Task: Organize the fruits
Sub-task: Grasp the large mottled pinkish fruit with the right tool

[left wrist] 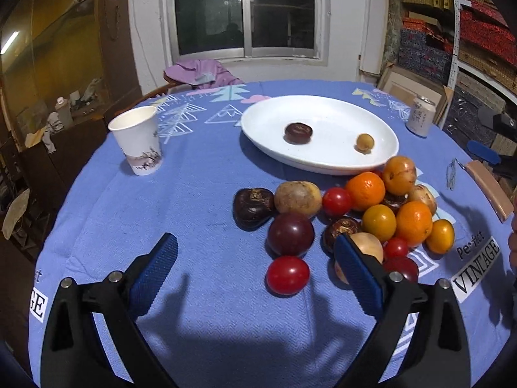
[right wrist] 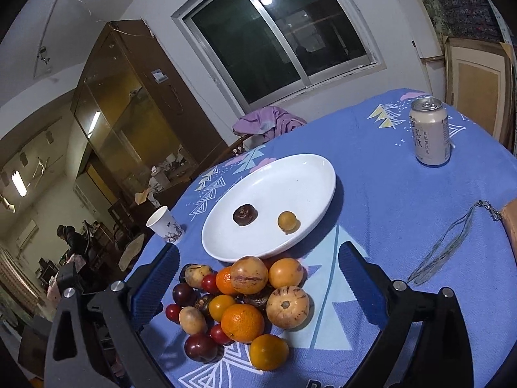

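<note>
We log the fruit pile (right wrist: pixel 245 307) heaped just before the white plate (left wrist: pixel 323 113), which holds two pieces. Bare cloth lies left toward the paper cup (left wrist: pixel 139 139). Left gripper (left wrist: pixel 255 258) hovers spread wide, empty; right gripper (right wrist: pixel 258 271) likewise, above the pile. Lower fruits are hidden.

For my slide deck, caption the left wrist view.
Open left gripper hovers before piled fruit; white plate holds two pieces.
</note>
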